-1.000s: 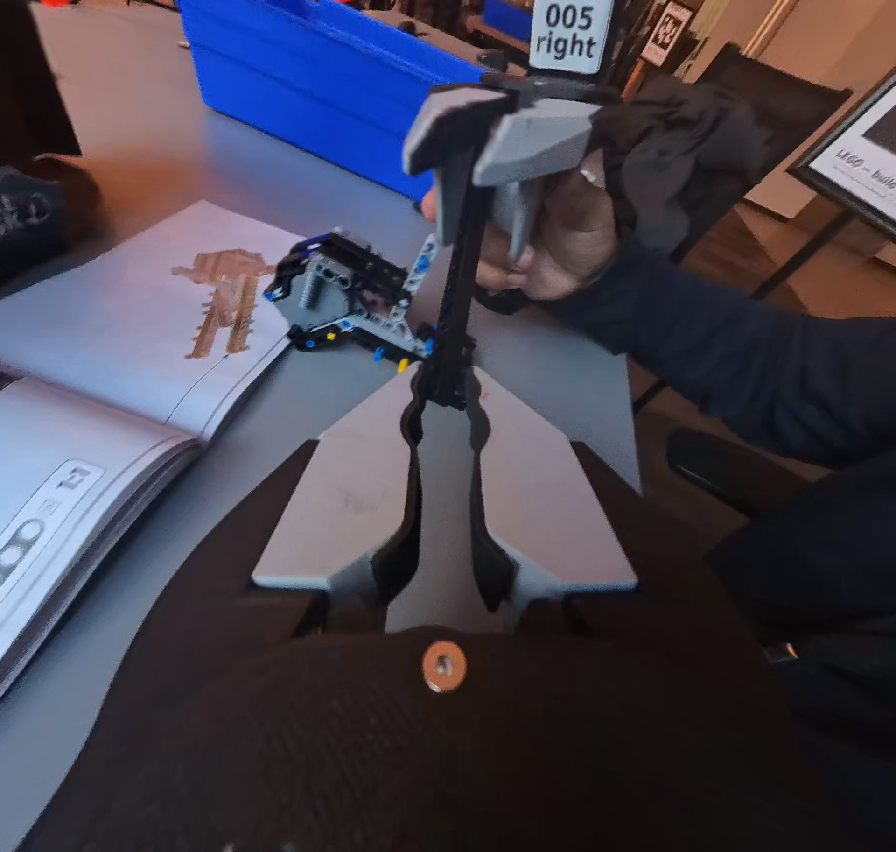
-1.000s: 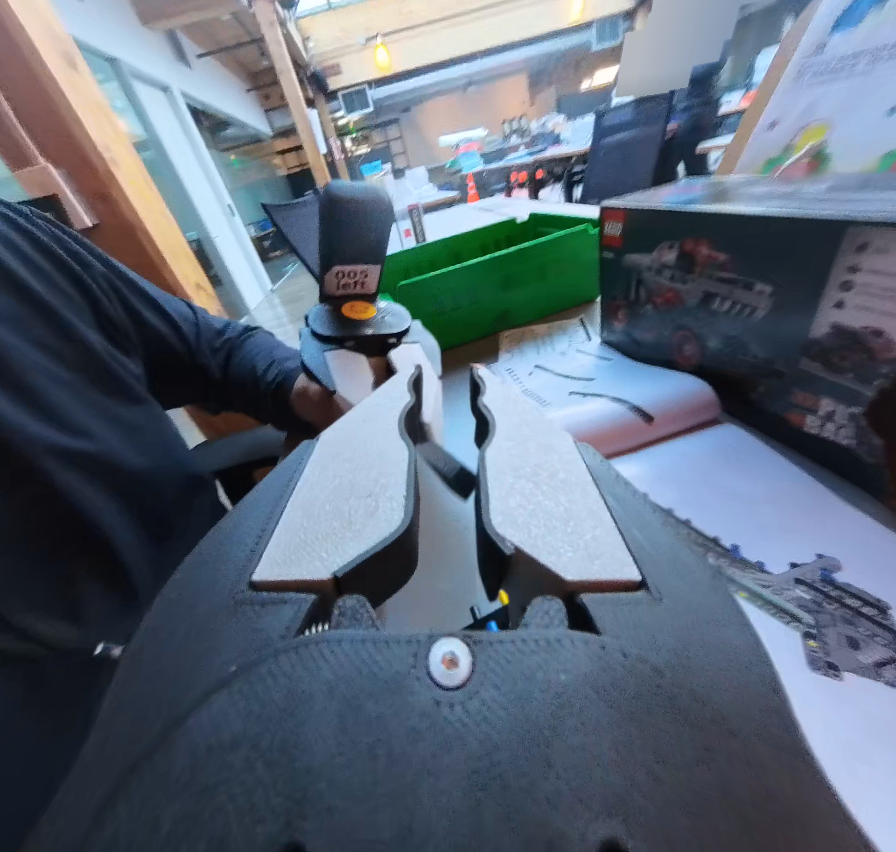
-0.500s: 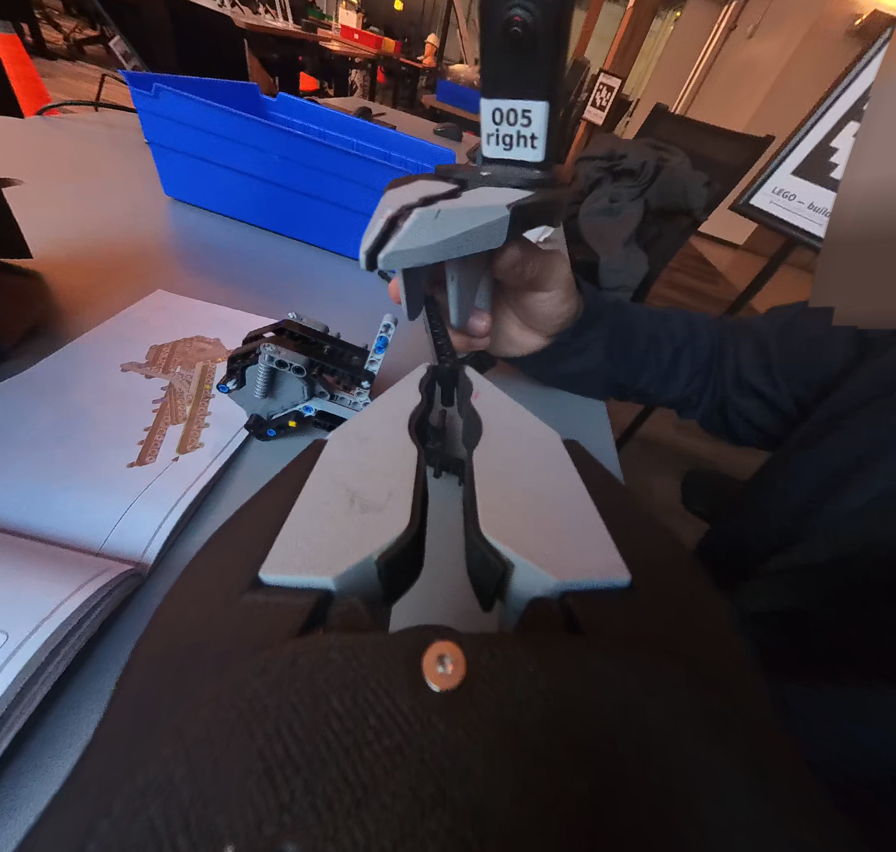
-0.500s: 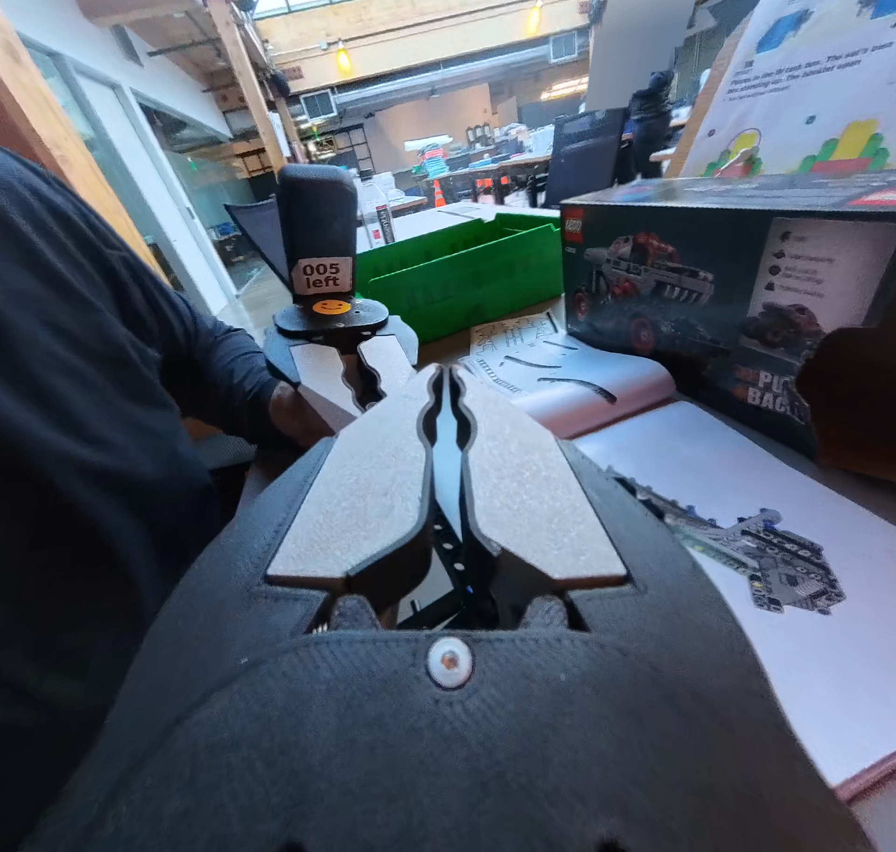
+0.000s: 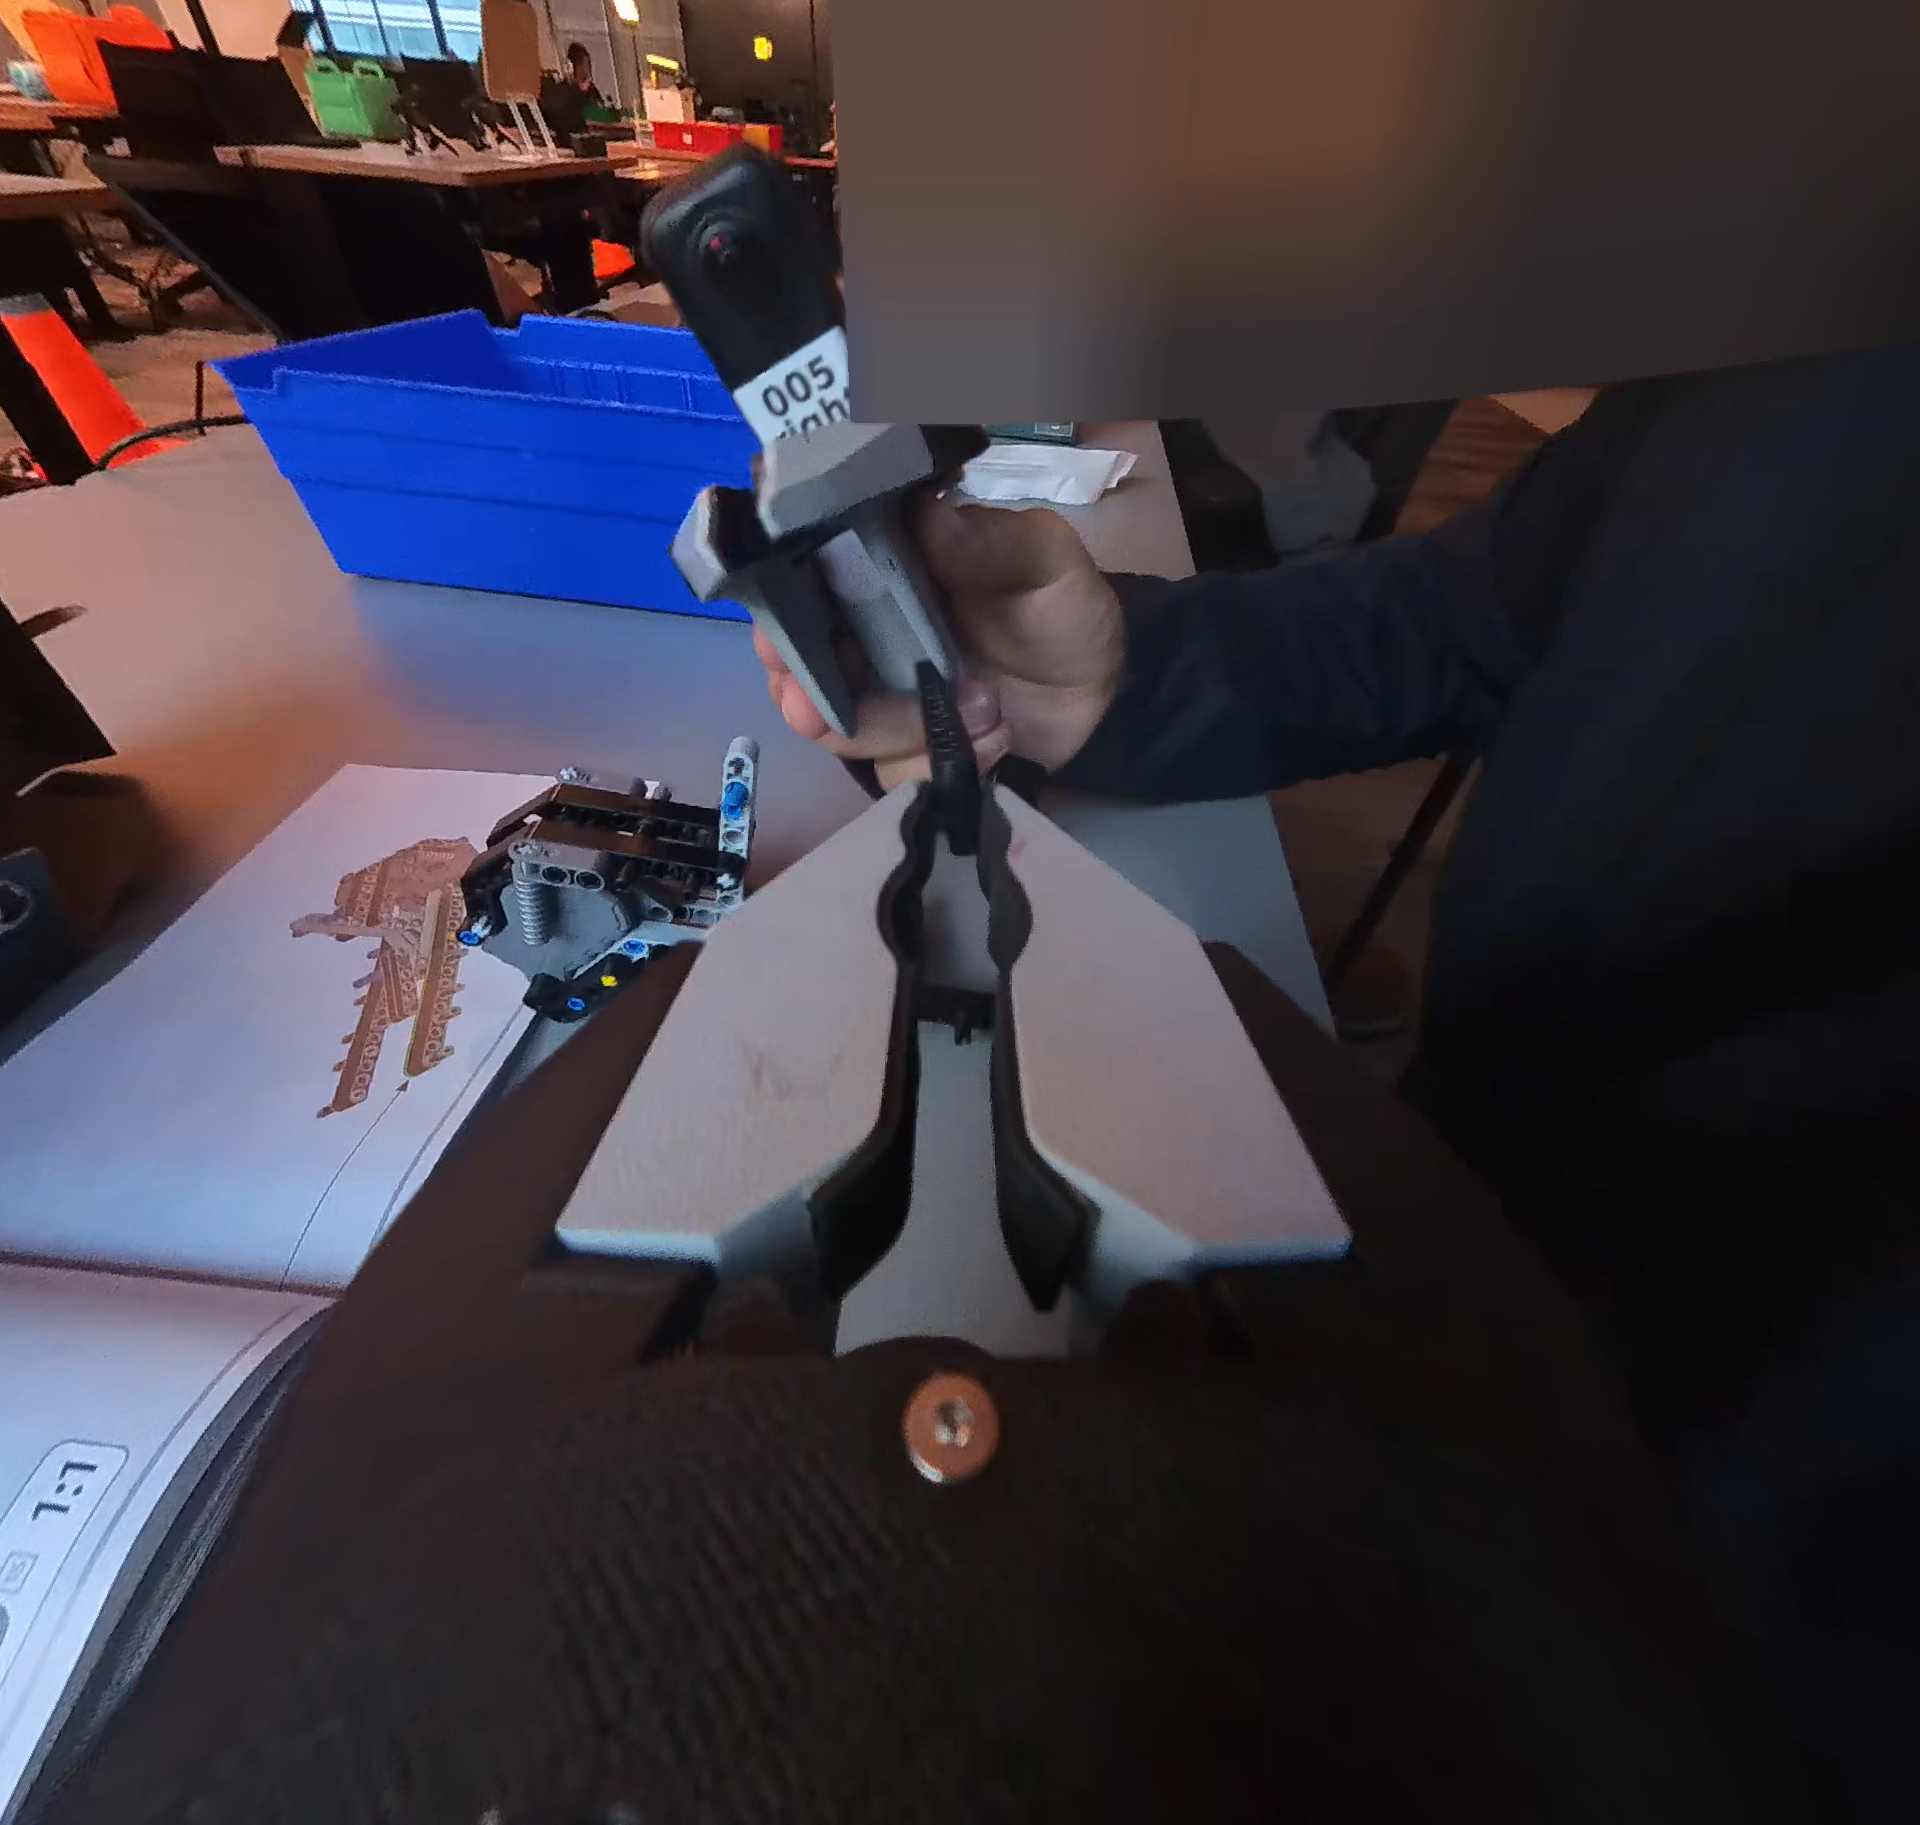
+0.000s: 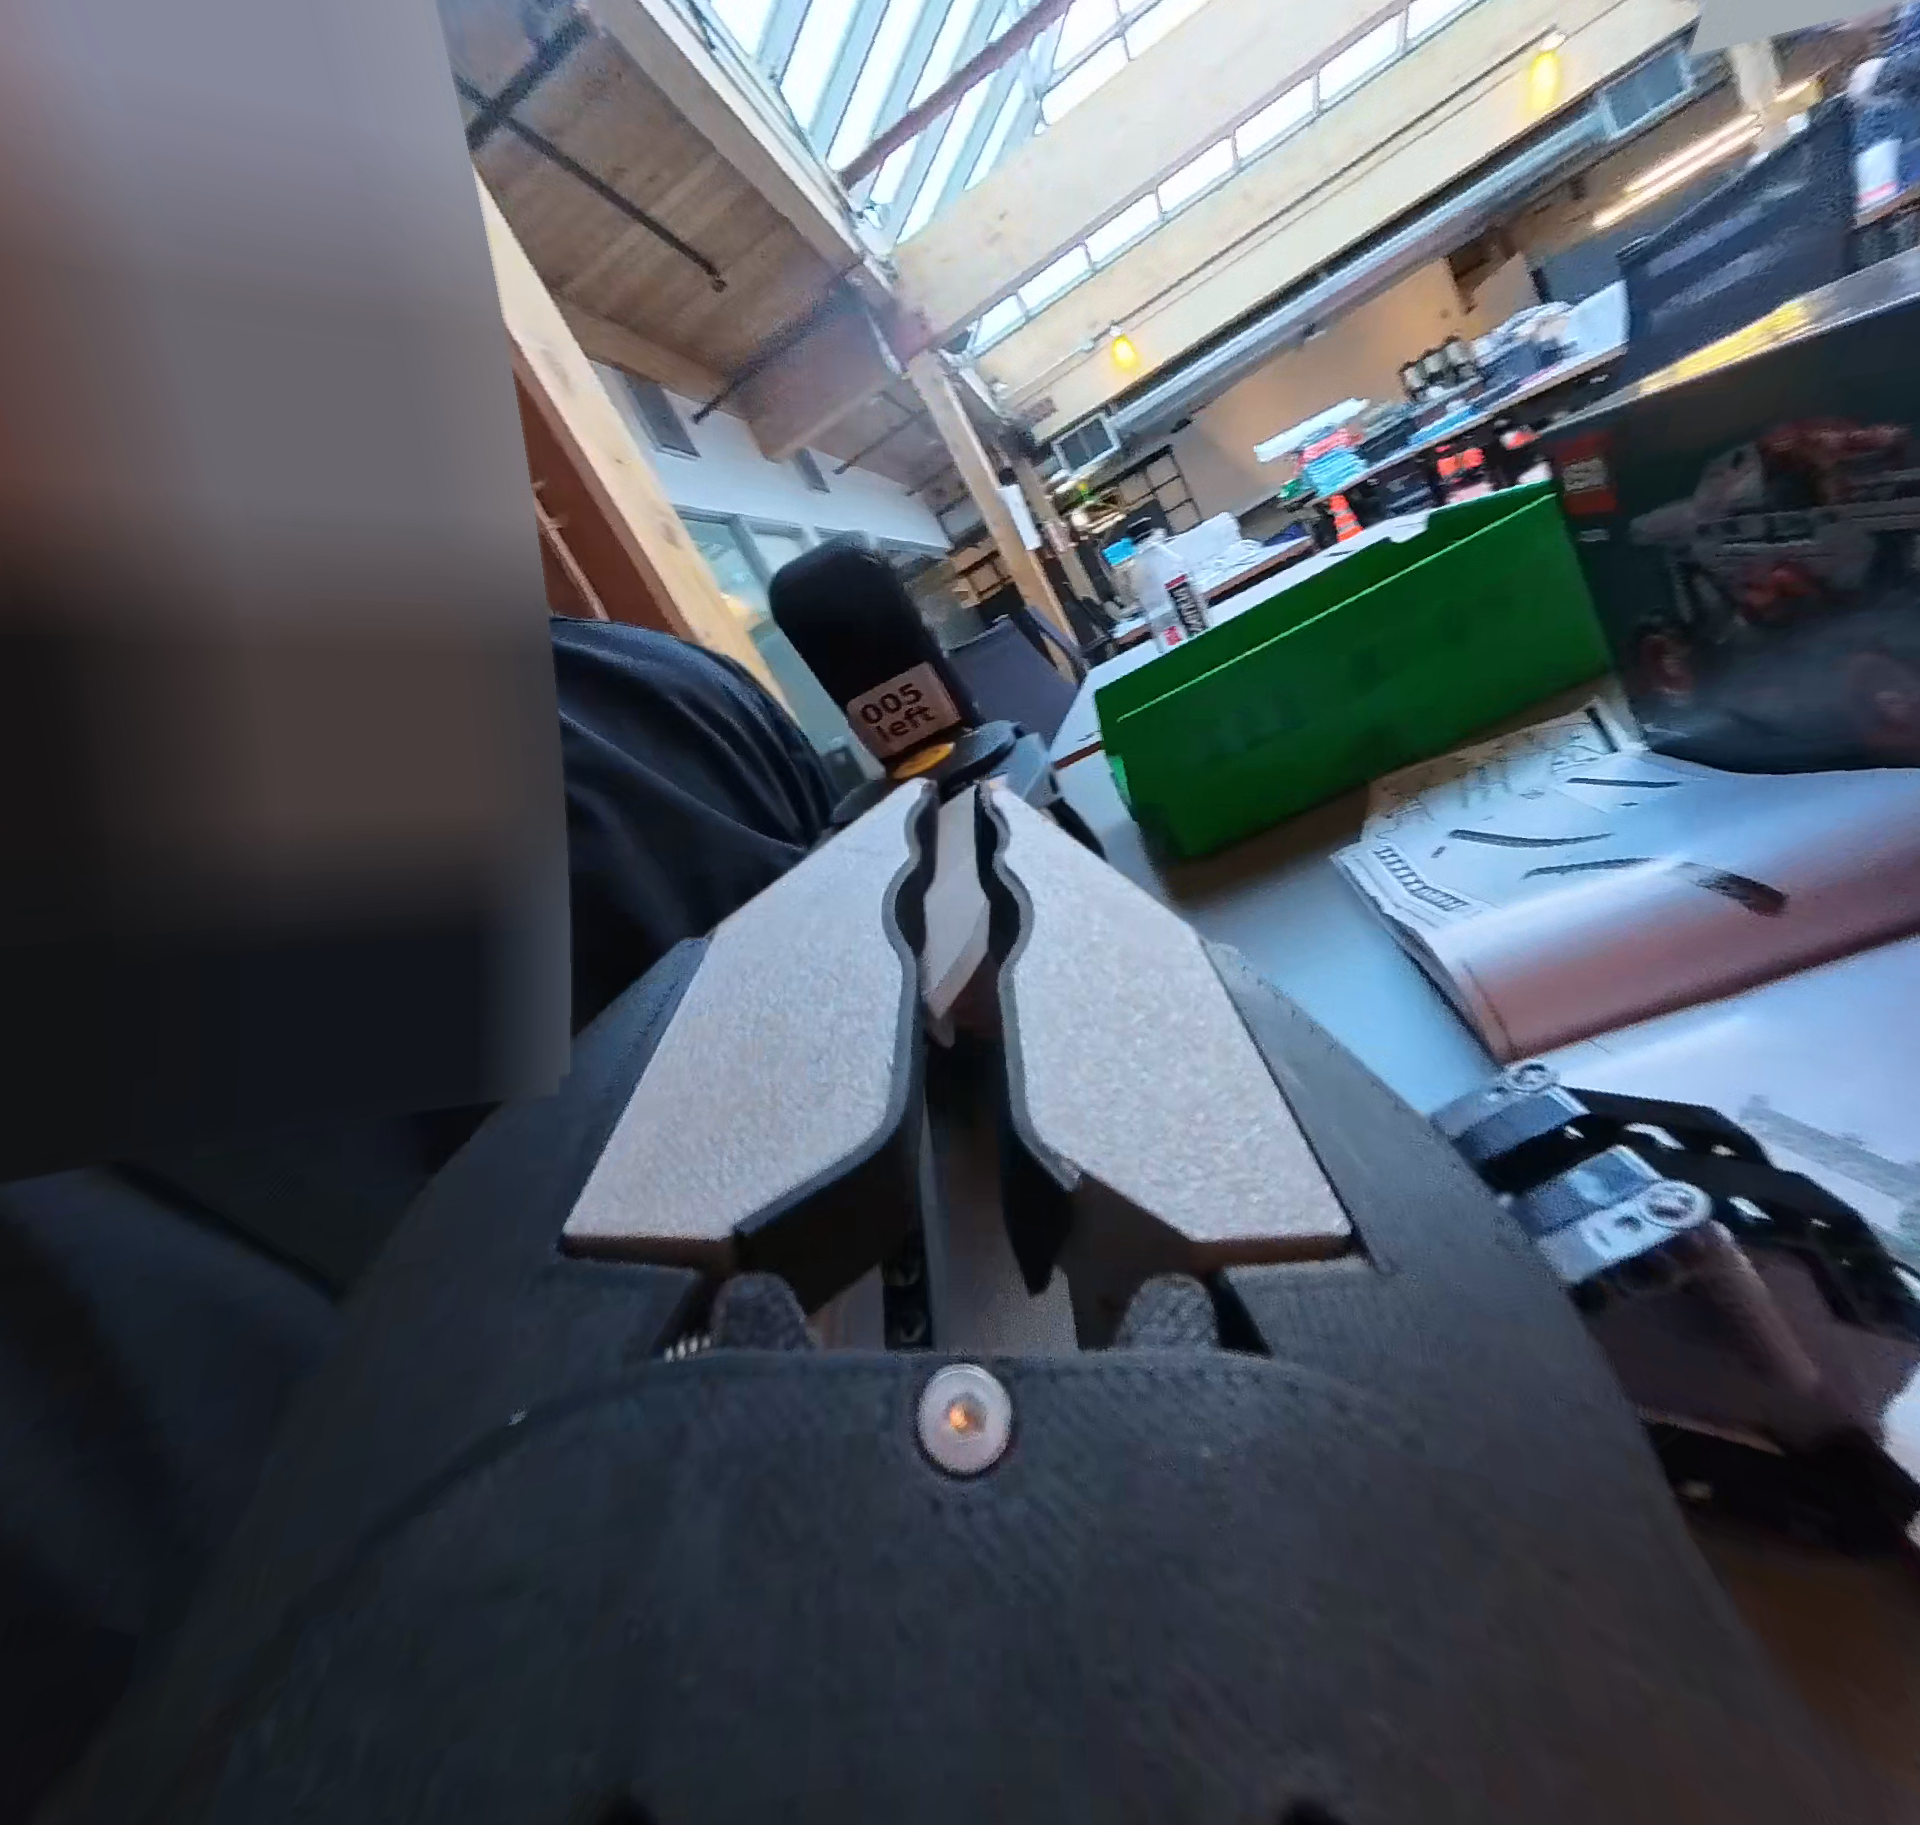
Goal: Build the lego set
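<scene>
A long black Lego beam (image 5: 943, 752) spans between my two grippers above the table edge. My left gripper (image 5: 951, 819) is shut on its near end at the fingertips. My right gripper (image 5: 883, 700), held in a hand, faces it from just beyond, and the beam's far end runs in between its fingers. In the right wrist view my right gripper (image 6: 956, 801) has its jaws a narrow gap apart, with the beam (image 6: 906, 1282) low between them. A partly built grey and black Lego assembly (image 5: 613, 882) lies on the table beside the open instruction book (image 5: 260, 996).
A blue bin (image 5: 499, 466) stands behind the assembly. In the right wrist view a green bin (image 6: 1351, 726), the dark Lego box (image 6: 1766, 580) and open booklet pages (image 6: 1558, 871) lie to the right, with the assembly (image 6: 1621, 1183) close by. The person's dark sleeve (image 5: 1351, 663) reaches in from the right. About 6 cm separates my left fingertips from my right.
Both grippers have tilted upward and come closer together. Less of the black beam shows between them. The right jaws, wider a second ago, have closed in around the beam.
</scene>
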Action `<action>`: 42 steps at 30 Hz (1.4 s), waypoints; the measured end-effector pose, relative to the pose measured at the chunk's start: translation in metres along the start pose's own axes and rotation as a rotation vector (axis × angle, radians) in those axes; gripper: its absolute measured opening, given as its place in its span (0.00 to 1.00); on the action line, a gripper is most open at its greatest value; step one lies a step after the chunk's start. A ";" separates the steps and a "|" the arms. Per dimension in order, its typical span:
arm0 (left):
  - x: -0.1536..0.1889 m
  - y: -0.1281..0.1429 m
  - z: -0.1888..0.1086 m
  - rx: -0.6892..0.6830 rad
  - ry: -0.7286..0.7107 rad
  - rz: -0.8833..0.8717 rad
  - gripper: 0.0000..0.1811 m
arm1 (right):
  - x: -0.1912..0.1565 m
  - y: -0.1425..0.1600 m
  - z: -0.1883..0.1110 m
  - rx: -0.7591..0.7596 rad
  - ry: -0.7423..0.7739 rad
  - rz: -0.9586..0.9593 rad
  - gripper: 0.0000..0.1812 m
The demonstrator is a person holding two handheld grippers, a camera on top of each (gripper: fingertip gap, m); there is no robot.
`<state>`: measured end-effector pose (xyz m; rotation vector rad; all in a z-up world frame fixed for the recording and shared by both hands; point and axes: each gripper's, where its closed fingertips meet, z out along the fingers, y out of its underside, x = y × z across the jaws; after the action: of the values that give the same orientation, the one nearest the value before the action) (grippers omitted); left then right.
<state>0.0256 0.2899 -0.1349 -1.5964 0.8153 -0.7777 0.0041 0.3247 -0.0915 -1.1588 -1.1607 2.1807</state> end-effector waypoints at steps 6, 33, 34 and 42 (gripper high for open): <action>0.003 0.002 0.003 0.009 0.026 -0.040 0.03 | -0.017 0.002 0.002 -0.005 -0.097 0.038 0.00; -0.006 -0.013 -0.007 0.131 -0.049 -0.078 0.03 | -0.022 0.031 -0.077 0.153 0.542 -0.060 0.27; -0.005 -0.013 -0.007 0.133 -0.046 -0.075 0.03 | -0.029 0.030 -0.073 0.162 0.521 -0.069 0.27; 0.008 -0.012 -0.003 0.120 0.005 -0.094 0.03 | -0.032 0.022 -0.056 0.266 0.442 -0.086 0.06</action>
<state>0.0291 0.2829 -0.1226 -1.5339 0.6887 -0.8820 0.0691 0.3183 -0.1116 -1.3491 -0.6958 1.8182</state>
